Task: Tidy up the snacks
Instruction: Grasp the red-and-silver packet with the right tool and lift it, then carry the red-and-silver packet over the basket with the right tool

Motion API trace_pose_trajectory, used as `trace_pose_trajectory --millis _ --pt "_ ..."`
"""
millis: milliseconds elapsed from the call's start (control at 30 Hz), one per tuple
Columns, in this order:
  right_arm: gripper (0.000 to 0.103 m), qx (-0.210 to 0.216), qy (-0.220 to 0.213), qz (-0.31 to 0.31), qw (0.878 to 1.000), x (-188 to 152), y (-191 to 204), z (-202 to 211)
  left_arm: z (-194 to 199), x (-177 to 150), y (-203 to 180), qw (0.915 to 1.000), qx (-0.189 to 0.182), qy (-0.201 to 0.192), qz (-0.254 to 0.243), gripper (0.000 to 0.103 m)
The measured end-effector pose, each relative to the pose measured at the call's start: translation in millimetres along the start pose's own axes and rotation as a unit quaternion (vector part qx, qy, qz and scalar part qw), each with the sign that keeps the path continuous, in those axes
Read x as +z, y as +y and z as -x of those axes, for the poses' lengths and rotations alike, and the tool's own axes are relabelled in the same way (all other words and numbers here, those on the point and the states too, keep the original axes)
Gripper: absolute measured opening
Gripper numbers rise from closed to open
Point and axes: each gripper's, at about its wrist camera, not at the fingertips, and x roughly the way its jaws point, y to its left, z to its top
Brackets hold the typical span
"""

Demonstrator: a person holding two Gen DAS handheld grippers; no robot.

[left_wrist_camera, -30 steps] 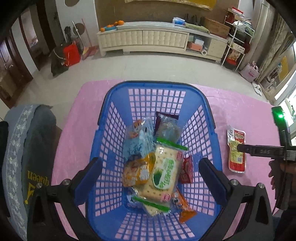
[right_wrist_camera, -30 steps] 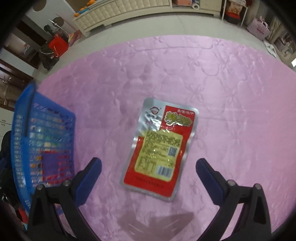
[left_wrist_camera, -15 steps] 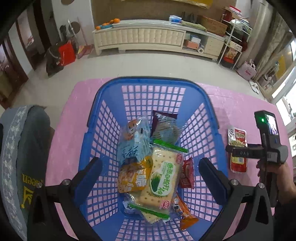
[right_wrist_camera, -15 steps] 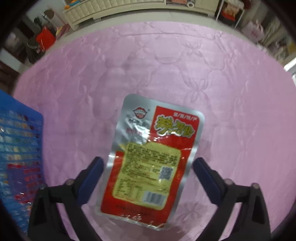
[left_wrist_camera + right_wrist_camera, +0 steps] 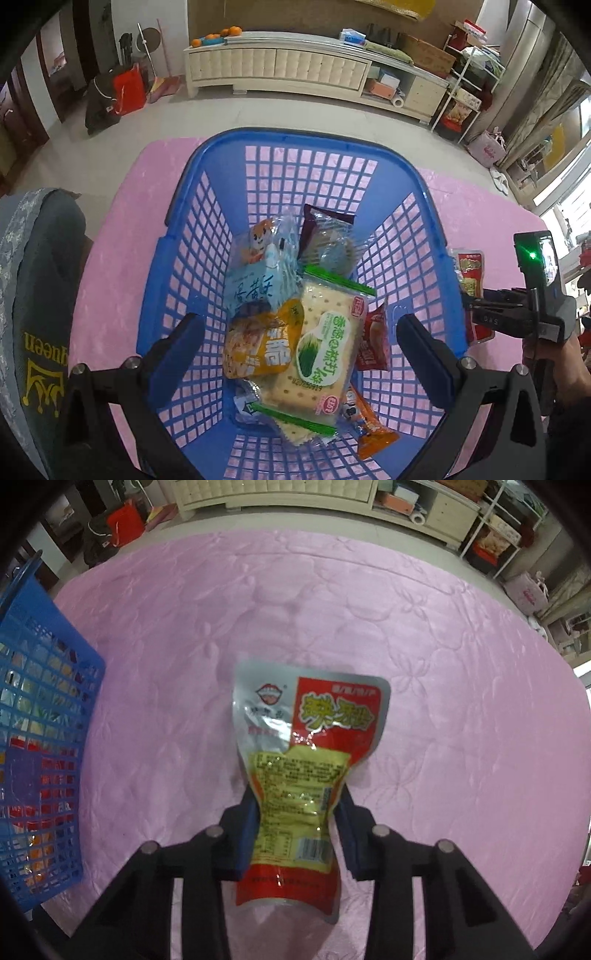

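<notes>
A blue plastic basket [image 5: 207,206] stands on the pink tablecloth and holds several snack packets, with a green-and-white cracker pack [image 5: 325,354] on top. My left gripper [image 5: 295,354] is open above the basket's near end. My right gripper [image 5: 297,812] is shut on a red-and-silver snack pouch [image 5: 314,716], squeezing its lower half so it buckles; its far end lies on the cloth. That pouch [image 5: 471,269] and the right gripper [image 5: 476,310] show right of the basket in the left wrist view.
The pink tablecloth [image 5: 424,627] covers the table. The basket's side [image 5: 40,738] is at the left in the right wrist view. A grey cushion [image 5: 33,295] lies left of the table. A cream cabinet [image 5: 288,74] stands far across the floor.
My right gripper moved forward over the pouch and closed on it, crumpling its lower half. My left gripper moved slightly forward over the basket and stays open.
</notes>
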Motion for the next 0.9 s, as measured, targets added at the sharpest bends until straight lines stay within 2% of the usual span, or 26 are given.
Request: trace_pose_trajectory --millis 300,467,733,900 --pt "0.041 0.011 -0.001 0.013 1.000 2 4 2 6 -5 -9 0.9998 -0.004 -0.011 -0.018 0.103" --pt "0.041 0.015 -0.006 0.015 1.000 -12 7 10 19 -12 -12 0.9993 0.000 -0.023 -0.029 0.103" --pt "0.041 0.043 -0.045 0.010 0.998 -37 7 71 63 -29 -19 0.9976 -0.005 -0.052 -0.046 0.103" --pt "0.041 0.055 -0.076 0.013 0.996 -53 13 114 92 -37 -18 0.9961 -0.021 -0.072 -0.045 0.103"
